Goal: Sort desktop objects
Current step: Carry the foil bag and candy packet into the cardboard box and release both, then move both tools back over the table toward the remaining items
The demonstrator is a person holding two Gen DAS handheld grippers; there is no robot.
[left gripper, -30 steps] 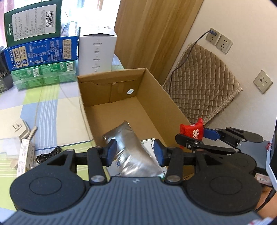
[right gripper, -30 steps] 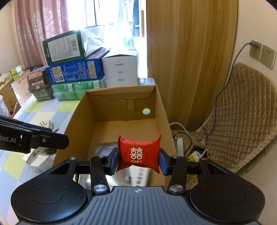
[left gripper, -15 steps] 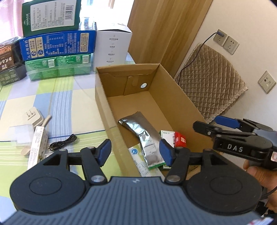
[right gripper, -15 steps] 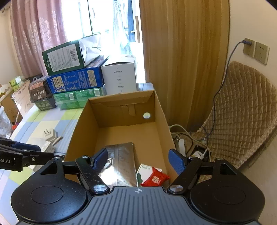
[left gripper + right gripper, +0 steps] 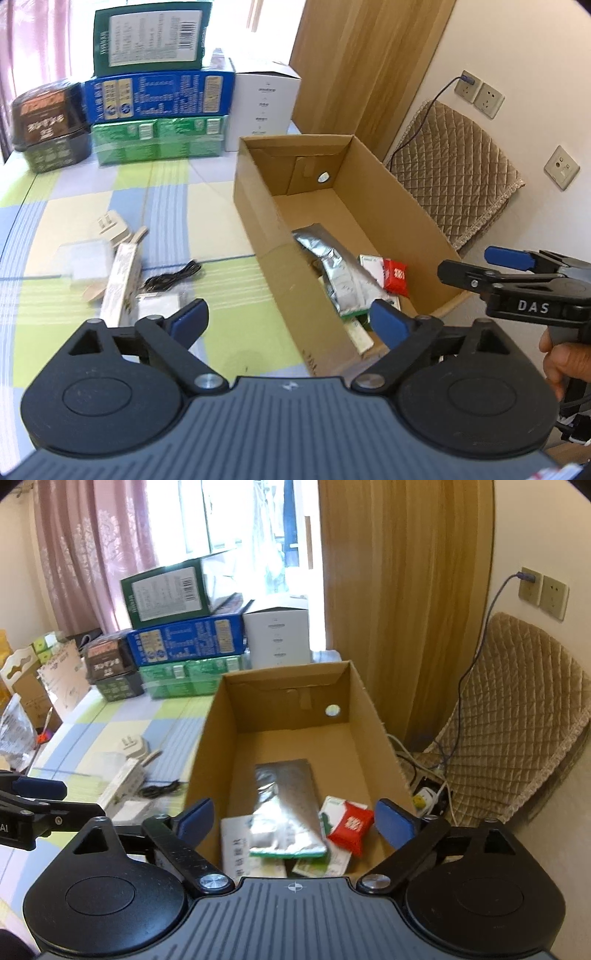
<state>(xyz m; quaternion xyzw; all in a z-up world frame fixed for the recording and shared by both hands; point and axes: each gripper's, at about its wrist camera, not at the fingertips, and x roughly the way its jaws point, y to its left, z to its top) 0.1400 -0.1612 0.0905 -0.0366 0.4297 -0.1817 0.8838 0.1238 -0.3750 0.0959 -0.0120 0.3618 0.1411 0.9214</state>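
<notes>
An open cardboard box (image 5: 258,206) (image 5: 210,738) stands on the checked tablecloth. Inside lie a silver foil pouch (image 5: 332,262) (image 5: 288,805), a red packet (image 5: 396,277) (image 5: 351,825) and green-and-white packets (image 5: 258,853). My left gripper (image 5: 290,319) is open and empty, above the box's near left corner. My right gripper (image 5: 293,821) is open and empty above the box's near end; it also shows in the left wrist view (image 5: 476,267). Left of the box lie a white plug (image 5: 110,230), a long white box (image 5: 120,280), a black cable (image 5: 173,277) and a clear packet (image 5: 85,258).
Stacked cartons stand at the table's far edge: green (image 5: 147,37), blue (image 5: 159,98), light green (image 5: 159,140), a white box (image 5: 264,109) and a dark box (image 5: 48,125). A quilted chair (image 5: 509,709) and wall sockets (image 5: 543,590) are on the right.
My right gripper opened and the red packet dropped into the box. Both grippers drew back from the box, and the left gripper opened wider and swung left toward the table.
</notes>
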